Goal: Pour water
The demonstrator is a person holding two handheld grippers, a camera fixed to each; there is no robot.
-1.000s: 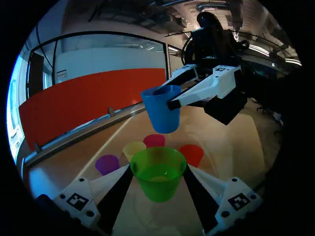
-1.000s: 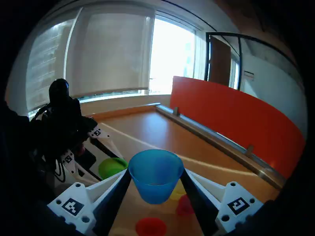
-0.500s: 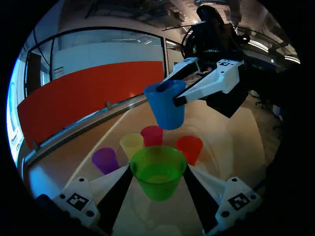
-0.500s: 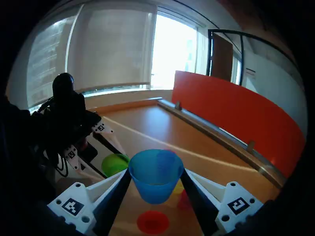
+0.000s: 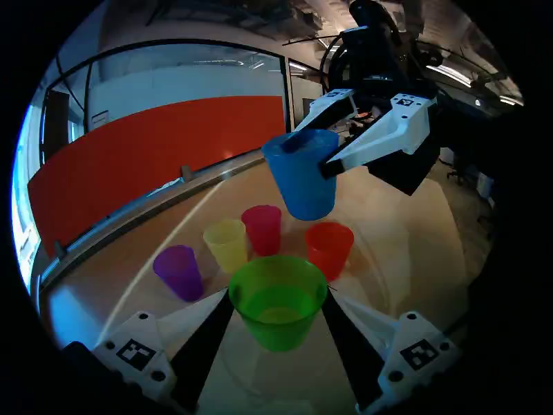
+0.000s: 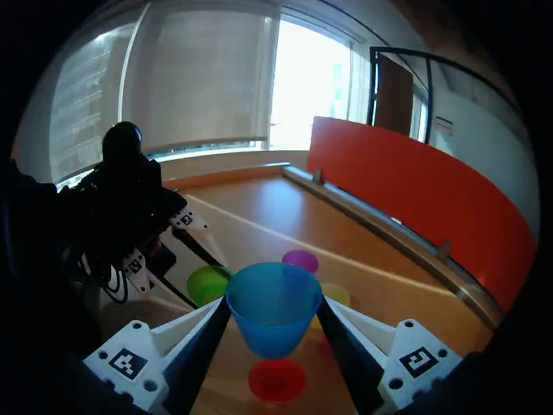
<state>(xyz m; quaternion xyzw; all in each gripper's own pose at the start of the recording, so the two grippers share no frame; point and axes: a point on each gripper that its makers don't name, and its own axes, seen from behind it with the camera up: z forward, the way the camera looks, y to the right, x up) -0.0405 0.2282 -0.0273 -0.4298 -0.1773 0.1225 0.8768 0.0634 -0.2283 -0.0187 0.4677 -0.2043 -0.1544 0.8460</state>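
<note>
so, pale wood table [image 5: 415, 228] w/ an orange partition [image 5: 138, 152] along its far edge, bright window [image 6: 304, 90] beyond. purple cup [image 5: 178, 271], yellow cup [image 5: 227, 243], pink cup [image 5: 263, 228] & red cup [image 5: 329, 247] stand clustered. left gripper [image 5: 278, 297] clamps the green cup [image 5: 278, 318] upright, low by the cluster; right gripper [image 6: 274, 304] grips the blue cup [image 6: 273, 321], up in the air over it.

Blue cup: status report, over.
Right gripper shut on blue cup, aloft, near upright. Left gripper shut on green cup, some liquid inside. Pink cup, red cup on the table beneath; gap between held cups open.
</note>
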